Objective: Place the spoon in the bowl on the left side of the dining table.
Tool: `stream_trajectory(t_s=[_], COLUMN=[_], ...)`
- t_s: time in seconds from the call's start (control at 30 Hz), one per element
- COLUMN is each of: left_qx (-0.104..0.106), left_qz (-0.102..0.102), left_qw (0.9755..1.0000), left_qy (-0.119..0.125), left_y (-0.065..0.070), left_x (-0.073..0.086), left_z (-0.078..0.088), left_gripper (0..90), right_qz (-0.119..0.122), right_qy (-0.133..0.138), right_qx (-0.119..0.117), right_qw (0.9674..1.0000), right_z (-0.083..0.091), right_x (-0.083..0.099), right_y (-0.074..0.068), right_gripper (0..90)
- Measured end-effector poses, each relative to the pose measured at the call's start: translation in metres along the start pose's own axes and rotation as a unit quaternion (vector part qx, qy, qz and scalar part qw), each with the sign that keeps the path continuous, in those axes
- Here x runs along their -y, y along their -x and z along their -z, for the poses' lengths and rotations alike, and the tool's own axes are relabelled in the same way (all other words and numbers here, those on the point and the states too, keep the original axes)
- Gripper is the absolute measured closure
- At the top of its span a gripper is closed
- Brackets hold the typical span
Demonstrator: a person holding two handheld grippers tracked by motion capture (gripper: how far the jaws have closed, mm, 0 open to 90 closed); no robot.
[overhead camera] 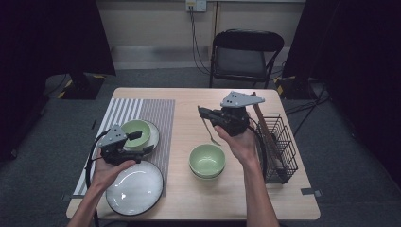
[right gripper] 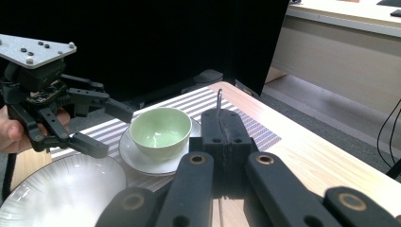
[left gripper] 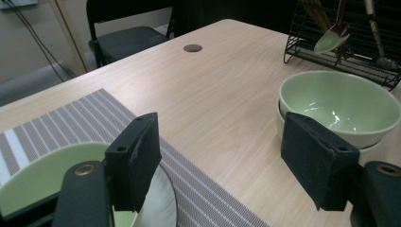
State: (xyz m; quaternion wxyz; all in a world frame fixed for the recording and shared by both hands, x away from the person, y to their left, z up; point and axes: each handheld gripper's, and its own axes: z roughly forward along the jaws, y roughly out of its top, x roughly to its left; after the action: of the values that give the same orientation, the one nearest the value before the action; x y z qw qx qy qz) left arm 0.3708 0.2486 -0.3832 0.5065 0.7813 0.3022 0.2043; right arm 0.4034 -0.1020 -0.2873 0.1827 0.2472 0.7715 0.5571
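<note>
The right hand point(overhead camera: 239, 142) reaches in from the near edge of the desk point(overhead camera: 189, 198), forearm angled up and slightly left, holding the right claw point(overhead camera: 204, 113) above the desk just beyond the stacked green bowls point(overhead camera: 207, 160), its jaws pointing left toward the striped placemat point(overhead camera: 156, 113). That claw is pressed together, pinching a spoon point(overhead camera: 208, 130): in the right gripper view the thin metal handle point(right gripper: 219, 99) pokes straight up from between the shut pads. From the high view the spoon hangs out of the jaws, long axis running from the claw down toward the stacked green bowls, its bowl end lowest, just beyond their rim. Left of those bowls, the left hand point(overhead camera: 108, 170) comes in from the near edge, wrist bent, holding the left claw point(overhead camera: 142, 142) low, jaws aimed right. Its jaws are spread, nothing between the pads, and they sit beside the small green bowl point(overhead camera: 136, 132) on its white saucer point(overhead camera: 153, 137). Nearer than that, the big white plate point(overhead camera: 135, 188) lies at the desk's edge. Right of the stacked bowls stands the black wire rack point(overhead camera: 279, 142).
</note>
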Motion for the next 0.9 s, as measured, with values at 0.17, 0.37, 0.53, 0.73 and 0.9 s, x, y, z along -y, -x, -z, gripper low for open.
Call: stream_trajectory(t_s=[0.17, 0.37, 0.53, 0.73, 0.9], left_qx=[0.010, 0.040, 0.076, 0.109, 0.120], left_qz=[-0.016, -0.025, -0.019, -0.015, -0.012], left_qw=[0.9998, 0.9985, 0.9962, 0.9922, 0.9903], left_qy=[0.010, 0.027, 0.040, 0.060, 0.069], left_y=[0.008, 0.018, 0.024, 0.032, 0.034], left_x=[-0.015, -0.030, -0.040, -0.051, -0.055], left_z=[-0.010, -0.021, -0.030, -0.039, -0.047], left_gripper=[27.8, 27.1, 30.7, 34.5, 40.5], right_qz=[0.002, 0.003, 0.000, 0.000, 0.005], right_qy=[0.001, 0.002, 0.002, 0.013, 0.014], right_qx=[-0.006, -0.019, -0.027, -0.036, -0.046], right_qw=[1.0000, 0.9998, 0.9996, 0.9992, 0.9988], right_z=[-0.005, -0.017, -0.026, -0.031, -0.037], right_x=[-0.005, -0.006, -0.006, -0.009, -0.011], right_y=[-0.003, -0.008, -0.010, -0.014, -0.022], right_gripper=[90.0, 90.0, 90.0, 90.0, 90.0])
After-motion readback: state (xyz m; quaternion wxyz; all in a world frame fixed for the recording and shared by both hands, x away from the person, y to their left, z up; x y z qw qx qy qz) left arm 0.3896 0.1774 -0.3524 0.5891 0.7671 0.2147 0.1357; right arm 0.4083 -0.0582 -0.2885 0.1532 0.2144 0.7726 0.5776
